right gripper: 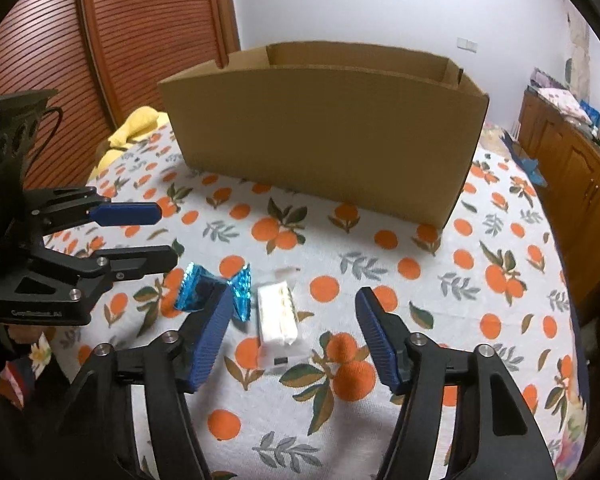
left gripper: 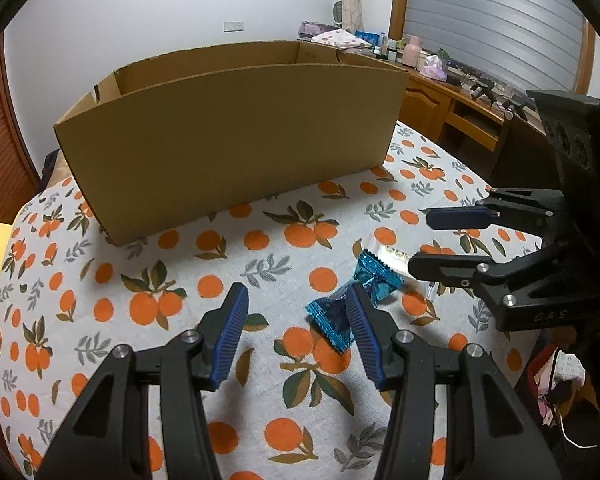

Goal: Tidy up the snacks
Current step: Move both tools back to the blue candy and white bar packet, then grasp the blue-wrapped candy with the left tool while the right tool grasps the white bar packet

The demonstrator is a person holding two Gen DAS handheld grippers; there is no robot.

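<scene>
Snacks are seen lying on the tablecloth (left gripper: 228,264), a matte fabric printed with oranges and leaves: a crinkled, glossy blue foil packet (left gripper: 340,312) with serrated ends, and just beside it a clear-wrapped white snack (right gripper: 278,316), oblong and soft-looking. Both are set well in from the table's near edge, in front of a plain brown cardboard box (left gripper: 236,140) with upright flaps. The left gripper (left gripper: 298,334) is angled downward, its ribbed blue pads held apart, nothing clamped; the foil packet is just beside its right finger. The right gripper (right gripper: 292,332) is tilted down likewise, fingers apart, straddling the white snack without contact.
</scene>
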